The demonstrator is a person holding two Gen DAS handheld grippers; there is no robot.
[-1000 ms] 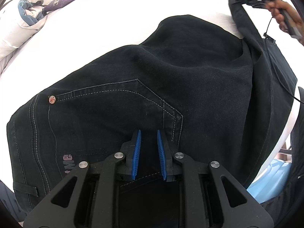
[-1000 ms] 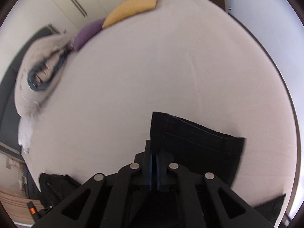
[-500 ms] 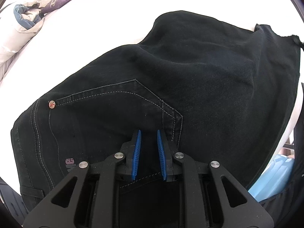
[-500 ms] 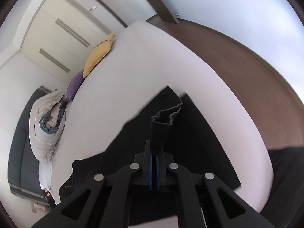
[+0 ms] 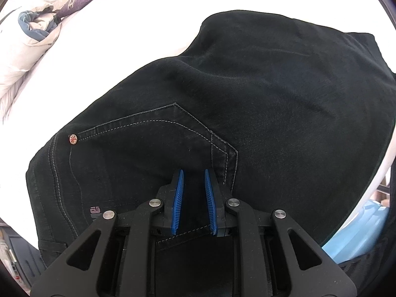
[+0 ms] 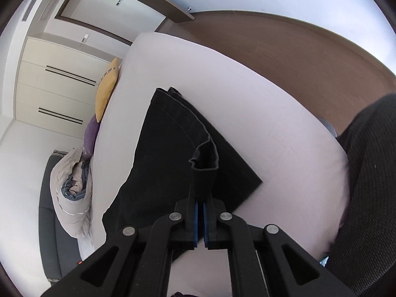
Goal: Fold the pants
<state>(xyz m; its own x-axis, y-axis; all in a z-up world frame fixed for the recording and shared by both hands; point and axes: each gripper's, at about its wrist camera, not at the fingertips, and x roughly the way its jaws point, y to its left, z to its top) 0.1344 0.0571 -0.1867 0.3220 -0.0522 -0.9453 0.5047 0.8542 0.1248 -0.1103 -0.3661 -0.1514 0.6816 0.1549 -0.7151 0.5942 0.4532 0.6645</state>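
Denim sits pinched in both tools: left gripper (image 5: pixel 193 173) has its blue pads (image 5: pixel 177 203) set narrowly w/ the waist end of the black pants (image 5: pixel 247 113) bunched between them by the back pocket (image 5: pixel 153 146), and right gripper (image 6: pixel 201 199) is clamped tight on a raised fold of the hem edge. Pants lie spread over the white bed (image 6: pixel 259 113), legs doubled back across the seat. Further off, a rolled duvet (image 6: pixel 70 193), purple pillow (image 6: pixel 90 133) & yellow pillow (image 6: pixel 107 87) sit at the bed's head.
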